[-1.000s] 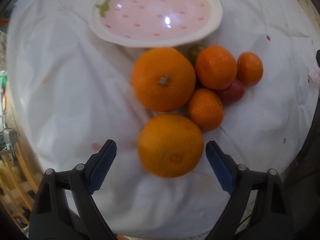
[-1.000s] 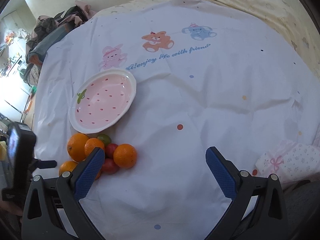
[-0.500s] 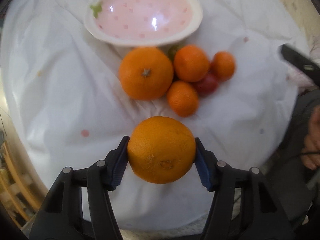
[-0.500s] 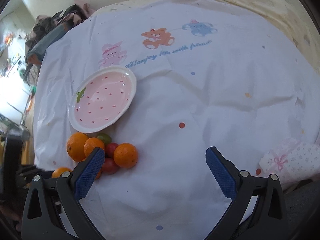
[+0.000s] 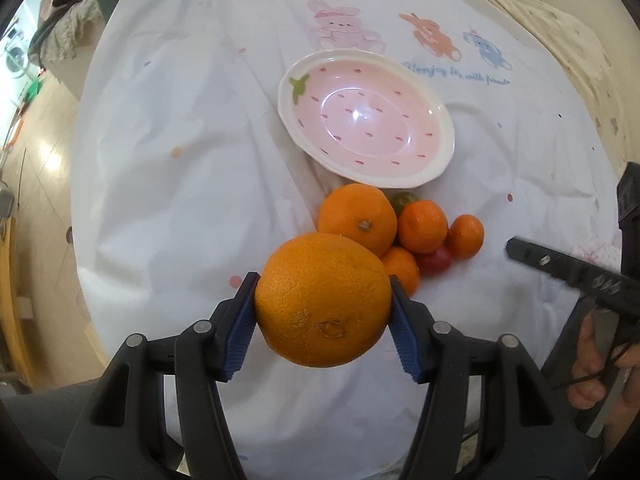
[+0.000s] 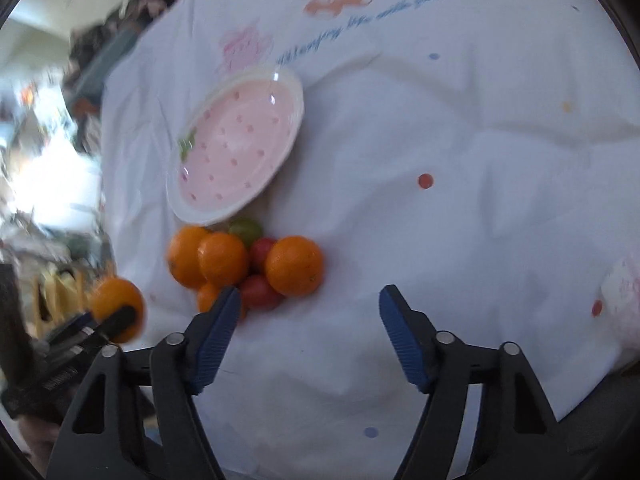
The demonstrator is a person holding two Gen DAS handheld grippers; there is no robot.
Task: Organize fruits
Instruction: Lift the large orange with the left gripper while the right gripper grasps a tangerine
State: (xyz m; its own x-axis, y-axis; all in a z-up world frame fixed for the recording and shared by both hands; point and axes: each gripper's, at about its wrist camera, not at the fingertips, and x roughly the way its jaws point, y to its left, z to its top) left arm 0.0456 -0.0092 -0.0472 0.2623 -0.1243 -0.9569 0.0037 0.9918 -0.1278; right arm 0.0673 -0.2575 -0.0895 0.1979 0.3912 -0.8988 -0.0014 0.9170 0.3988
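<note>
My left gripper (image 5: 323, 308) is shut on a large orange (image 5: 323, 300) and holds it above the white cloth. Beyond it lies a cluster: another big orange (image 5: 357, 218), small mandarins (image 5: 422, 226), a red tomato (image 5: 436, 261) and a green fruit (image 5: 404, 201). The pink strawberry-pattern bowl (image 5: 370, 118) stands empty behind them. In the right wrist view my right gripper (image 6: 310, 306) hovers near the cluster (image 6: 244, 264), its jaws closing with nothing between them. The held orange (image 6: 116, 308) shows at the far left there.
A white tablecloth (image 6: 460, 140) with cartoon animal prints covers the round table. A folded patterned cloth (image 6: 624, 292) lies at the right edge. A hand (image 5: 592, 364) holds the other gripper's handle at the right of the left wrist view. Clothes pile at the far left.
My left gripper closed on the large orange and lifted it off the cloth. My right gripper dropped toward the fruit cluster and its jaws narrowed.
</note>
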